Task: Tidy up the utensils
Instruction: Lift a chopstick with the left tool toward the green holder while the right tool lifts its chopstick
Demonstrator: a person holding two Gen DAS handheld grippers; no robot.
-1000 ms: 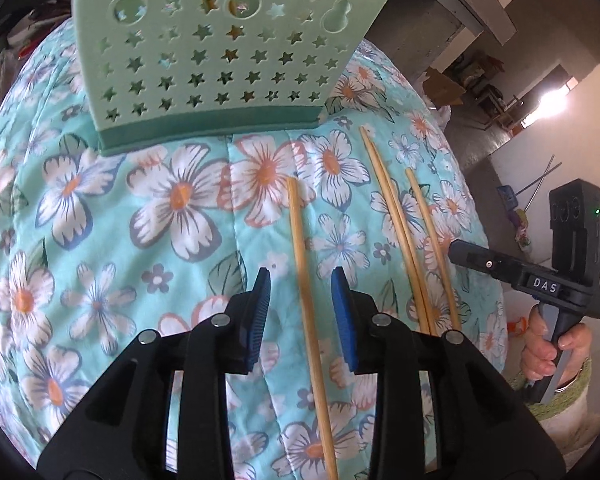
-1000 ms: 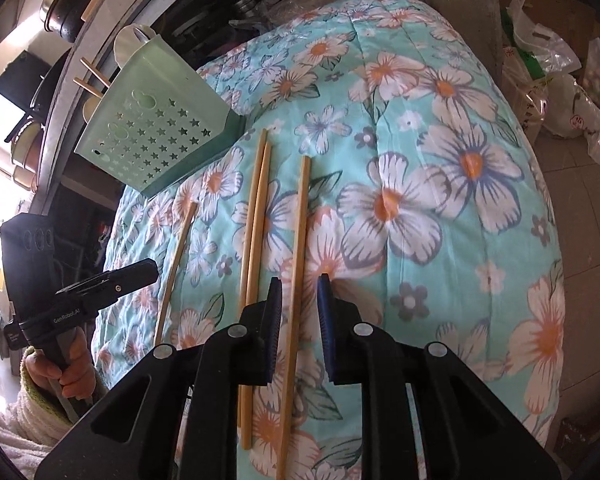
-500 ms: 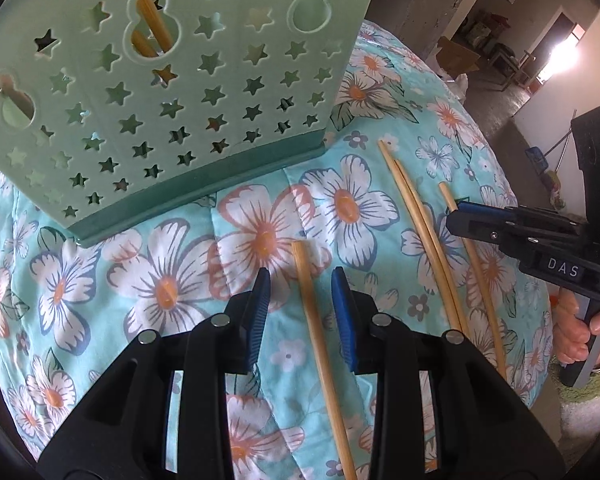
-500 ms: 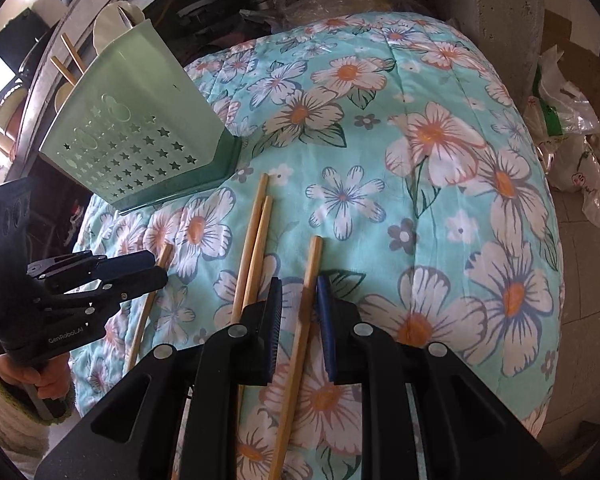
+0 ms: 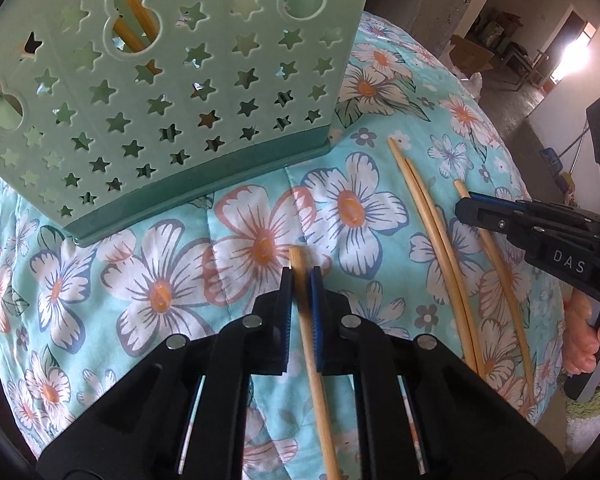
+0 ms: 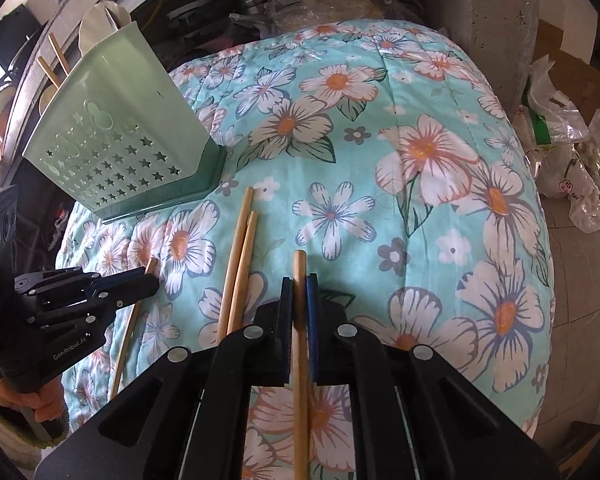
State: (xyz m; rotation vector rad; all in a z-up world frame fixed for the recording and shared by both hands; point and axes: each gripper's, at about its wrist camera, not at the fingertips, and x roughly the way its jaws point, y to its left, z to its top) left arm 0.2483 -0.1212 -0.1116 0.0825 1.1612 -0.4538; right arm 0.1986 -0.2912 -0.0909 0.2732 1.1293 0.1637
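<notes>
Left gripper (image 5: 300,280): fingers closing on a chopstick (image 5: 314,360) near its far end, pads against the wood. Right gripper (image 6: 299,292): fingers clamped on another chopstick (image 6: 300,360), also close to its tip. Both sticks lie flat on the flowered quilt (image 6: 420,200).

Judgement: gripped this near the end, each stick will want to droop or swivel; lift slowly, then tip upright before going to the green holder (image 5: 160,100), which already has sticks in it.

Two loose chopsticks (image 5: 432,240) lie between my grippers, touching each other; steer clear of them. The quilt falls away at right; open room above the holder.
</notes>
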